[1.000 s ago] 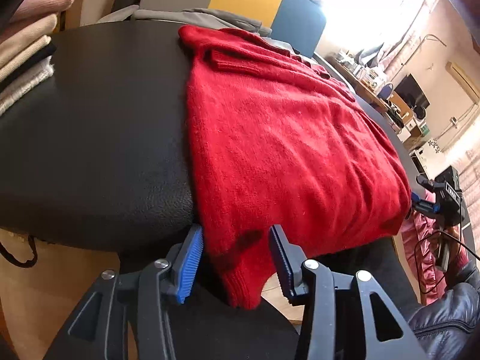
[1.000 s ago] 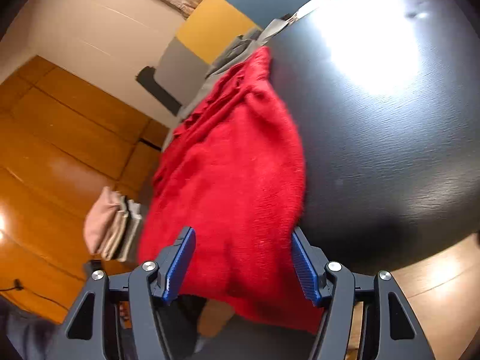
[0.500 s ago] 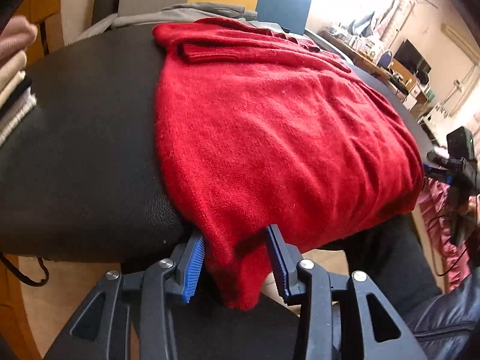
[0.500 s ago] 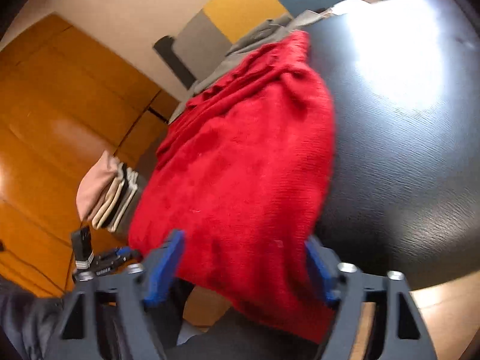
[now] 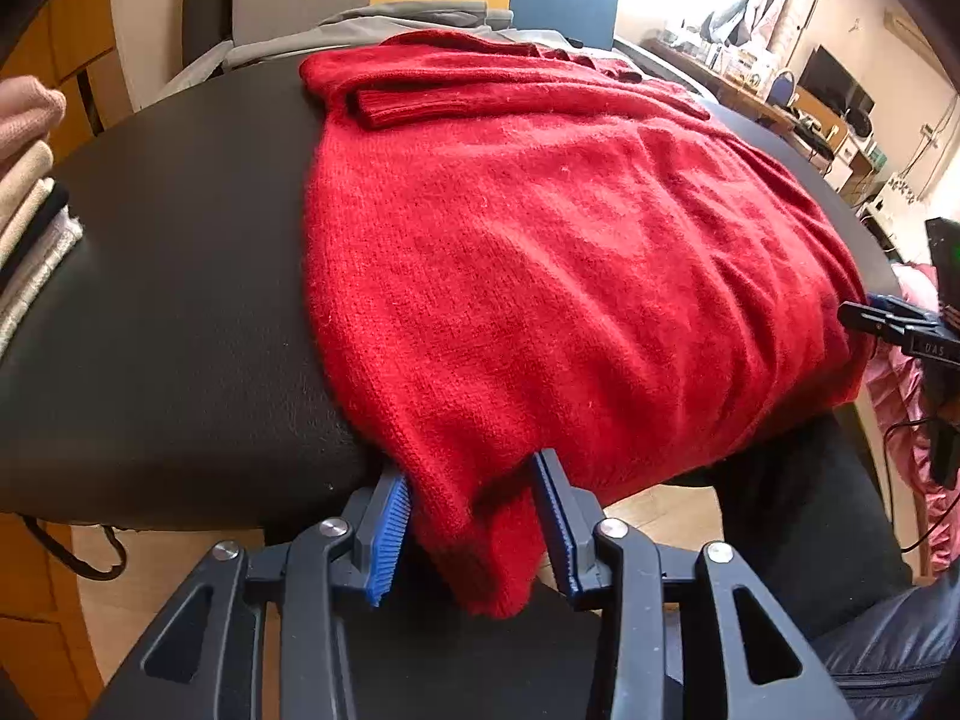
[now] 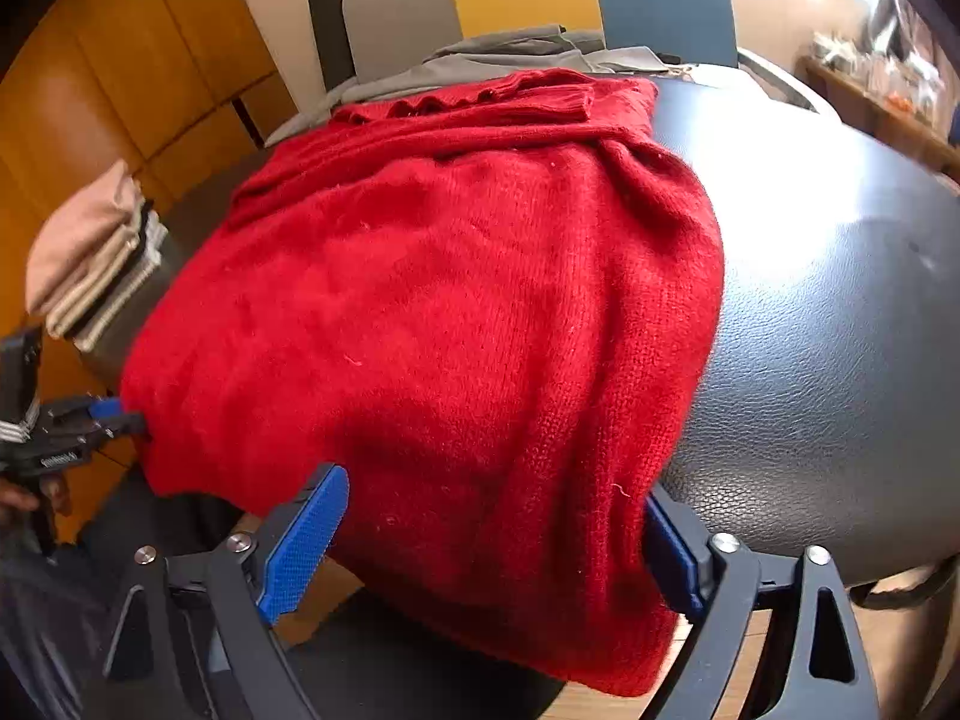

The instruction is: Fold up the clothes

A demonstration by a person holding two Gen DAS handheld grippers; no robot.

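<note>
A red knit sweater (image 5: 540,270) lies flat on a black leather-look table (image 5: 180,300), its near hem hanging over the edge. My left gripper (image 5: 471,534) is at the hem's left corner; its jaws are closing, with the hanging corner between the blue pads, flanked but not squeezed. In the right wrist view the sweater (image 6: 450,312) drapes over the table (image 6: 840,360). My right gripper (image 6: 489,546) stands wide open around the hem's right corner. Each gripper shows small in the other's view: the right gripper (image 5: 888,318) and the left gripper (image 6: 102,414).
A stack of folded clothes (image 5: 30,192) sits at the table's left end, also seen as the stack (image 6: 96,258). A grey garment (image 5: 408,18) lies behind the sweater, before grey, yellow and blue chair backs. A person's dark trouser legs (image 5: 810,510) are below the table edge.
The left jaws have narrowed around the sweater corner. The right gripper rolled toward level, slid along the hem and spread its jaws wider. The sweater has not moved.
</note>
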